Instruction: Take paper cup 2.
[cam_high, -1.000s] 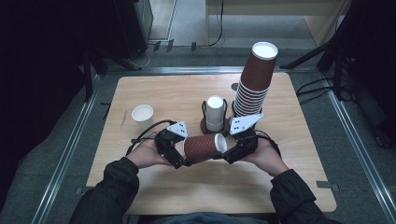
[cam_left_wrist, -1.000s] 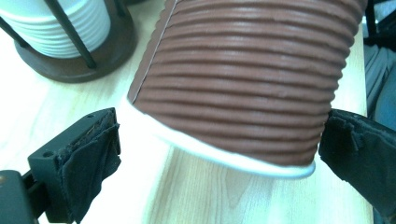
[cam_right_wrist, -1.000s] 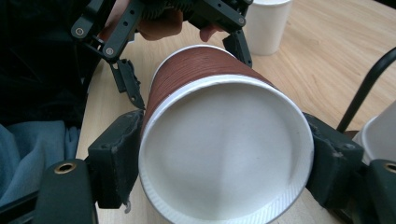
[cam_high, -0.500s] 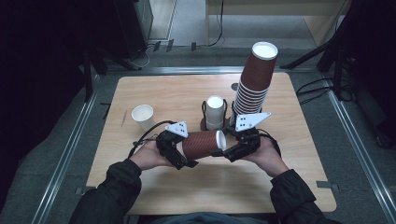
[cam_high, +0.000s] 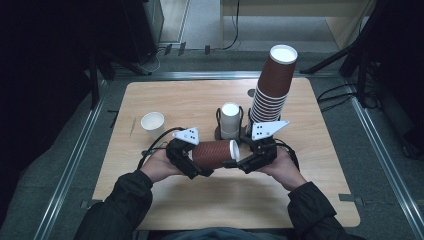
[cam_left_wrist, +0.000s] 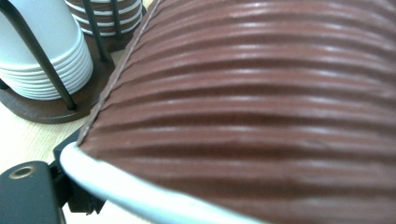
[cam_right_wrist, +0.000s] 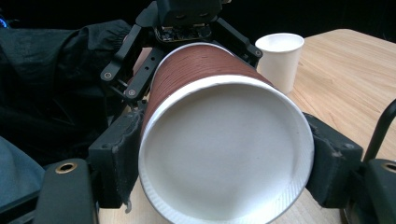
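A brown ribbed paper cup (cam_high: 212, 153) lies on its side in the air just above the table's front half, held between both grippers. My left gripper (cam_high: 204, 159) is shut on its body from the left. In the left gripper view the ribbed wall (cam_left_wrist: 261, 107) is very close. My right gripper (cam_high: 235, 154) comes from the right. In the right gripper view its pads (cam_right_wrist: 116, 158) press both sides of the white rim of the cup (cam_right_wrist: 224, 140), whose white round end faces the camera. Behind it the left gripper (cam_right_wrist: 187, 56) clamps the far end.
A small white cup (cam_high: 152, 124) stands upright at the left. A wire holder with stacked white cups (cam_high: 230, 117) stands just behind the grippers. Beside it leans a tall stack of brown cups (cam_high: 275, 85). Bare wooden table (cam_high: 310, 200) lies in front.
The held cup and both grippers have drifted slightly left. The right gripper has closed in on the cup's rim end.
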